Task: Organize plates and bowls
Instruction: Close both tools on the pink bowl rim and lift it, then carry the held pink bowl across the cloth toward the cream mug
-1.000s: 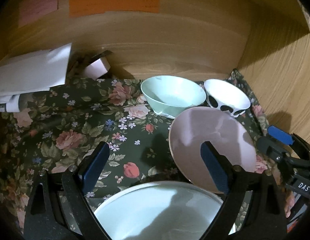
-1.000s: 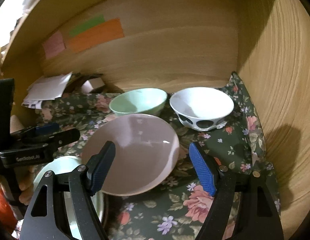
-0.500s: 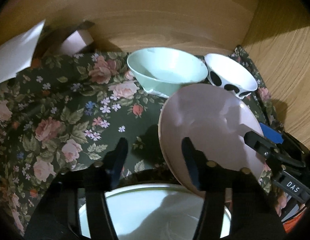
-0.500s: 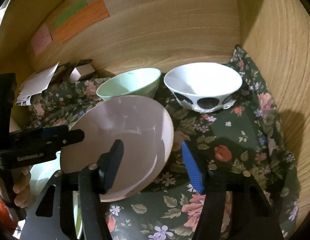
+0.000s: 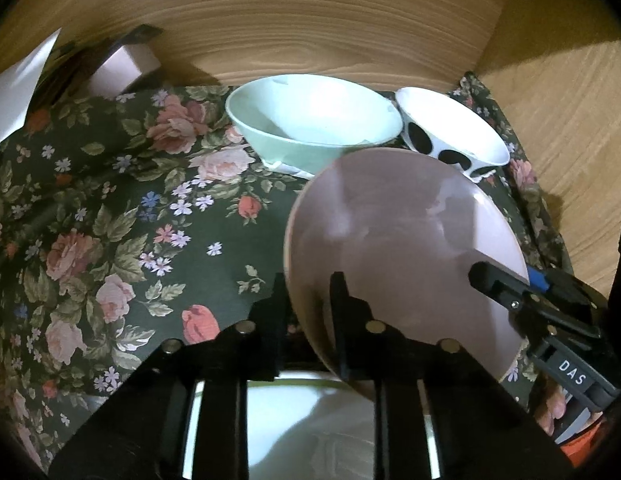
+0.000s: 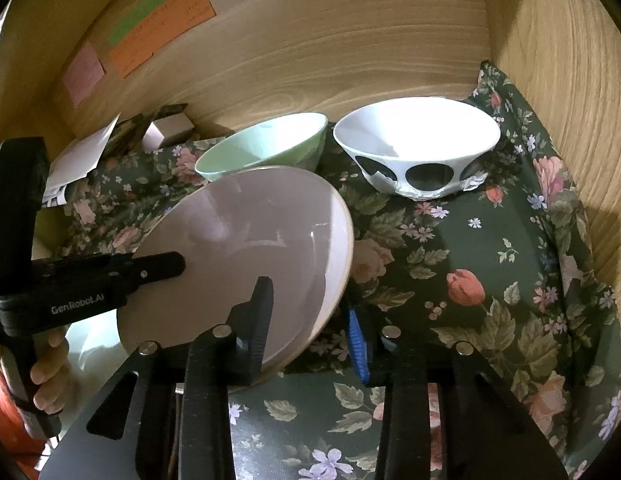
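Left gripper (image 5: 306,296) is clamped on the near-left rim of the pink plate (image 5: 402,248), one finger under the rim, one on the inner face. Right gripper (image 6: 310,320) pinches the same plate's near-right rim (image 6: 246,248), black finger on the inside, blue-padded finger (image 6: 356,344) behind the edge. Plate sits tilted, held off the floral cloth (image 6: 470,280) by both tools, far edge overlapping the mint-green bowl (image 5: 310,124) in view. White bowl with black spots (image 6: 416,148) stands upright on the cloth, just right of the green bowl, near the right wooden wall (image 6: 570,80). White plate with a greenish rim (image 5: 310,428) lies below the left gripper, at the near edge. Papers (image 6: 82,156) and a small box (image 6: 170,128) at far left. Sticky notes, orange (image 6: 162,36), green and pink, on the back wall.
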Action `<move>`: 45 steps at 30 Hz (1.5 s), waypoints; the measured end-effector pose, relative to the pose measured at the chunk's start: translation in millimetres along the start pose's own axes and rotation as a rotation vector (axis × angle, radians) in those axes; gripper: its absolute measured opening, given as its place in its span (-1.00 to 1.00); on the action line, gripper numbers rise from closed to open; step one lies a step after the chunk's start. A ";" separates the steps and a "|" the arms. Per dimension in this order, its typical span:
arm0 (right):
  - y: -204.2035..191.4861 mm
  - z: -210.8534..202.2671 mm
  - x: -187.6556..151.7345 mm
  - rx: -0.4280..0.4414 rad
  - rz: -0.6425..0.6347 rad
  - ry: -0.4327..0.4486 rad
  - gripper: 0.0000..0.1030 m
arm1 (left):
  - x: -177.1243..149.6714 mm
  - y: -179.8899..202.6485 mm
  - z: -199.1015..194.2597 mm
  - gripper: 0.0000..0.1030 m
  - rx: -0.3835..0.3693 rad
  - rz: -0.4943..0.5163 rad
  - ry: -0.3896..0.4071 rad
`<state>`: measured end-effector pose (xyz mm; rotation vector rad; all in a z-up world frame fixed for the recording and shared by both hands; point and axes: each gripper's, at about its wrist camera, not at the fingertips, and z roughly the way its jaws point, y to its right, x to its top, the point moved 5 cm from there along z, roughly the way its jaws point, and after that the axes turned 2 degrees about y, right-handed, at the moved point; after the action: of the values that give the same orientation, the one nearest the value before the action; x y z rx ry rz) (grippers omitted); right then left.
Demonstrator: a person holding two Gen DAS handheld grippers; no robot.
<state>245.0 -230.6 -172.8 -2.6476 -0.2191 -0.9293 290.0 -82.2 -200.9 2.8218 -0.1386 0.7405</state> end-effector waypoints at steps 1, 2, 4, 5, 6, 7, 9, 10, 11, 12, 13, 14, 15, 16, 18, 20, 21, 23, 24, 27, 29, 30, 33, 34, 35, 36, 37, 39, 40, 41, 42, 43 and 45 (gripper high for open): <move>0.3 -0.4 0.0 0.001 0.002 0.001 -0.40 | 0.3 0.4 0.4 -0.68 0.005 0.002 0.001; -0.1 -0.4 -0.4 -0.002 0.001 0.001 -0.41 | 0.4 0.3 0.5 -0.68 0.006 0.001 0.002; -0.3 -0.9 -0.2 -0.003 0.002 0.002 -0.42 | 0.5 -0.4 0.0 -0.69 0.000 -0.003 0.003; -0.7 -1.2 -0.2 -0.005 0.004 0.002 -0.43 | 0.5 0.0 0.1 -0.69 -0.001 -0.005 0.003; -0.5 -1.5 0.2 -0.007 0.006 0.002 -0.44 | 0.5 0.0 -0.5 -0.69 -0.002 -0.007 0.005; 0.3 -1.7 0.6 -0.008 0.008 0.003 -0.46 | 0.3 0.8 -1.1 -0.69 -0.001 -0.008 0.008; 0.9 -2.4 1.4 -0.013 0.011 0.004 -0.49 | 0.1 2.4 -2.7 -0.70 -0.002 -0.011 0.017; 0.8 -3.3 1.6 -0.016 0.012 0.005 -0.49 | -0.3 2.4 -3.9 -0.70 -0.005 -0.012 0.020; 0.9 -3.9 1.9 -0.017 0.013 0.007 -0.49 | -0.8 1.8 -5.4 -0.69 -0.005 -0.014 0.024; 0.9 -5.3 1.9 -0.019 0.014 0.010 -0.50 | -1.1 2.8 -7.1 -0.70 -0.009 -0.017 0.027; 0.5 -7.5 2.2 -0.020 0.014 0.015 -0.50 | -1.6 2.9 -9.6 -0.69 -0.012 -0.019 0.032; 0.2 -10.0 2.7 -0.020 0.015 0.023 -0.50 | -1.7 2.7 -11.9 -0.69 -0.013 -0.019 0.039; -0.2 -11.8 2.8 -0.021 0.014 0.029 -0.50 | -1.6 3.9 -15.9 -0.69 -0.014 -0.018 0.051; -1.2 -14.5 3.6 -0.023 0.011 0.037 -0.50 | -1.6 4.2 -19.4 -0.69 -0.013 -0.017 0.060; -4.9 -21.6 4.5 -0.028 0.001 0.056 -0.50 | -1.4 4.9 -28.1 -0.69 -0.012 -0.015 0.086; -9.0 -27.5 5.5 -0.028 -0.007 0.071 -0.50 | -1.3 4.8 -39.8 -0.69 -0.015 -0.018 0.116; -11.3 -30.5 6.4 -0.025 -0.010 0.077 -0.50 | -1.5 4.1 -45.2 -0.69 -0.017 -0.021 0.127; -17.0 -36.7 7.8 -0.019 -0.017 0.091 -0.50 | -2.1 1.3 -53.5 -0.69 -0.023 -0.030 0.146; -20.0 -39.1 8.0 -0.016 -0.020 0.097 -0.50 | -2.7 0.1 -58.5 -0.69 -0.025 -0.034 0.158; -31.5 -45.6 9.9 -0.009 -0.035 0.113 -0.50 | -6.0 -4.8 -72.4 -0.69 -0.023 -0.048 0.185; -39.8 -49.1 10.2 -0.004 -0.047 0.123 -0.50 | -8.8 -8.5 -81.2 -0.69 -0.018 -0.056 0.200; -42.2 -50.6 9.8 -0.001 -0.051 0.126 -0.50 | -10.5 -10.7 -85.6 -0.69 -0.016 -0.062 0.208; -54.6 -54.4 8.4 0.010 -0.066 0.134 -0.50 | -18.0 -18.1 -98.8 -0.69 -0.006 -0.076 0.229; -59.3 -55.1 7.7 0.015 -0.072 0.135 -0.50 | -21.2 -20.3 -103.1 -0.69 -0.004 -0.081 0.235; -62.4 -55.6 7.0 0.019 -0.076 0.136 -0.50 | -24.6 -23.6 -106.4 -0.69 0.004 -0.077 0.226; -67.6 -56.1 6.1 0.025 -0.082 0.136 -0.50 | -27.5 -27.0 -110.0 -0.69 0.007 -0.083 0.231; -73.2 -56.3 5.1 0.030 -0.090 0.135 -0.50 | -31.1 -31.5 -114.7 -0.69 0.011 -0.090 0.238; -82.5 -56.3 3.4 0.040 -0.102 0.136 -0.50 | -36.2 -39.0 -122.5 -0.69 0.020 -0.102 0.251; -88.1 -55.9 2.4 0.047 -0.108 0.135 -0.50 | -38.2 -42.1 -126.5 -0.69 0.024 -0.107 0.257; -91.6 -55.6 1.4 0.052 -0.112 0.135 -0.50 | -41.3 -46.7 -131.0 -0.69 0.030 -0.114 0.264; -98.3 -54.9 0.4 0.062 -0.120 0.134 -0.50 | -43.3 -49.6 -134.0 -0.69 0.033 -0.118 0.270; -102.0 -54.2 -0.5 0.067 -0.123 0.134 -0.50 | -46.5 -54.0 -138.3 -0.69 0.041 -0.125 0.279; -112.9 -52.8 -2.8 0.084 -0.135 0.131 -0.50 | -52.4 -63.5 -145.7 -0.69 0.055 -0.137 0.292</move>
<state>184.1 -143.8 -107.4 -2.5090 -0.4009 -1.1070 184.8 15.7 -115.1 2.7004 0.1239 1.1247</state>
